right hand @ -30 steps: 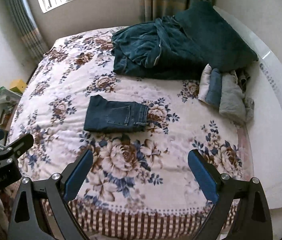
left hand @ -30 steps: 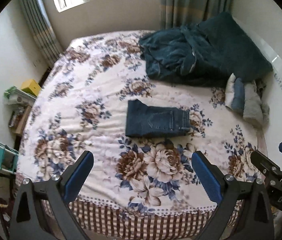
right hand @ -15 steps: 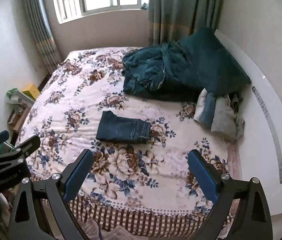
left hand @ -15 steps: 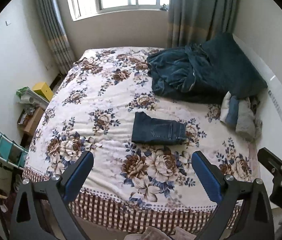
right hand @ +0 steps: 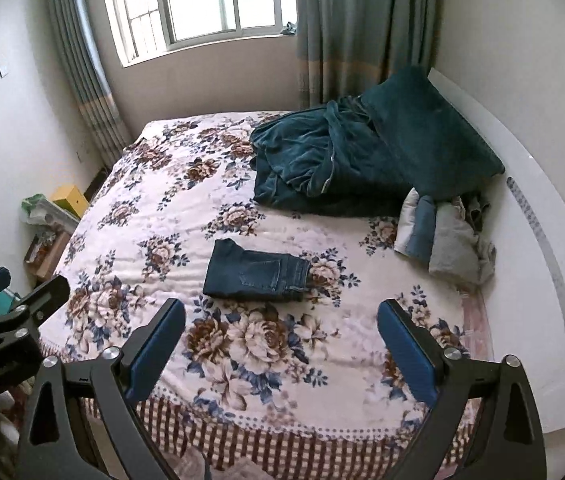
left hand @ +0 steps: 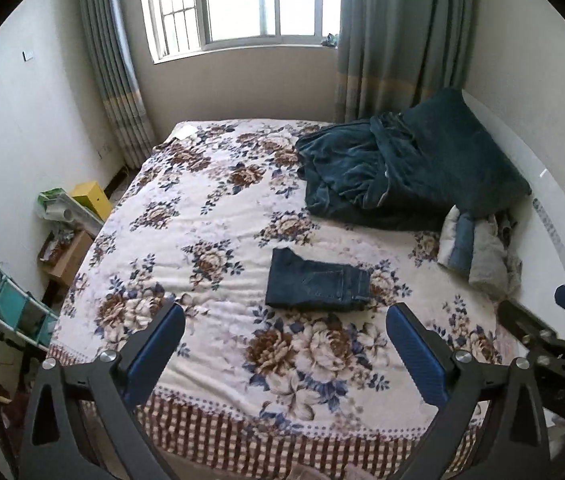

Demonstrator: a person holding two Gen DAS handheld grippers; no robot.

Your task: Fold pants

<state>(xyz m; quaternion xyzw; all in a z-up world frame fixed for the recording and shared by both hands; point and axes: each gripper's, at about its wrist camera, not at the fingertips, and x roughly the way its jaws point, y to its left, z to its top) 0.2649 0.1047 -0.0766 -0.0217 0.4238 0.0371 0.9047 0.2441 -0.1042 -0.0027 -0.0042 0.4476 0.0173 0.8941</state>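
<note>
**Folded jeans lie on the bed, both grippers held wide and empty**

At nine o'clock in the left wrist view, a teal rack (left hand: 10, 312) stands on the floor by the wall, with a yellow box (left hand: 91, 199) further back at ten o'clock. The left gripper (left hand: 284, 354) hangs above the near edge of the bed (left hand: 202, 216), its blue-padded fingers (left hand: 156, 350) spread far apart with nothing between them. The bed carries a floral blanket with a checked border at six o'clock.

Near the middle of that blanket, slightly toward three o'clock, lie the pants (left hand: 316, 283): dark denim, folded into a compact flat rectangle, well apart from both grippers. At twelve o'clock is a bright window (left hand: 242, 0) flanked by grey-green curtains (left hand: 398, 32).

Toward one o'clock a dark teal quilt (left hand: 402, 172) is heaped against the white headboard (left hand: 554, 216). Beside it, at three o'clock, sits a small pile of grey and blue clothes (left hand: 478, 254).

The right gripper (right hand: 280, 350) likewise hovers over the bed's near edge, jaws wide apart and empty; in its view the pants (right hand: 256, 276) rest just beyond its fingertips, untouched.
</note>
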